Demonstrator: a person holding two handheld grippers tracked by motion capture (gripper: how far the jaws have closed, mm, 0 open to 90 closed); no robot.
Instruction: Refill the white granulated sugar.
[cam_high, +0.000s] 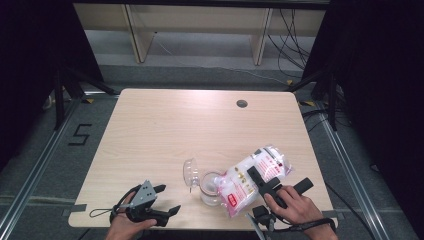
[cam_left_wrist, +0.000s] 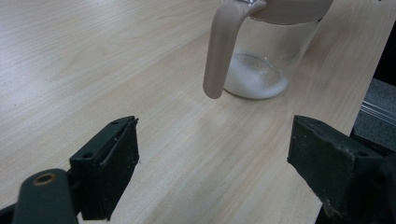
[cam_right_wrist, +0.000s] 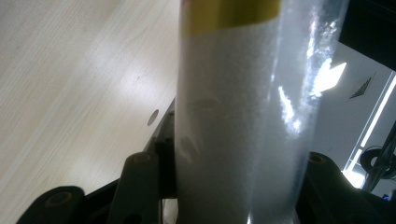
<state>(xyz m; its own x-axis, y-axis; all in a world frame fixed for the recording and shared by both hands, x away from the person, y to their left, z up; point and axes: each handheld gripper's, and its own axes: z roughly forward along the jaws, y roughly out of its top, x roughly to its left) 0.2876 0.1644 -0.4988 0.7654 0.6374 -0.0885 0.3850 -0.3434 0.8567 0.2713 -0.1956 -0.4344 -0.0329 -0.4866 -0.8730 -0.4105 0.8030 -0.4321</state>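
Pale wood-grain table (cam_high: 165, 130), clear jar (cam_high: 211, 188), white bag (cam_high: 252, 179) with red-and-yellow print, black jaws.

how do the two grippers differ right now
The right gripper is shut on the bag of white grains, tilted over the clear jar; the left gripper holds nothing, its jaws open. The right one is raised over the table; the left rests low by the near edge. Both are black, each in a hand.

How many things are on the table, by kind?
Clear jar: 1
Clear lid: 1
Plastic bag of white grains: 1, clamped in the right hand-held gripper
Total: 3
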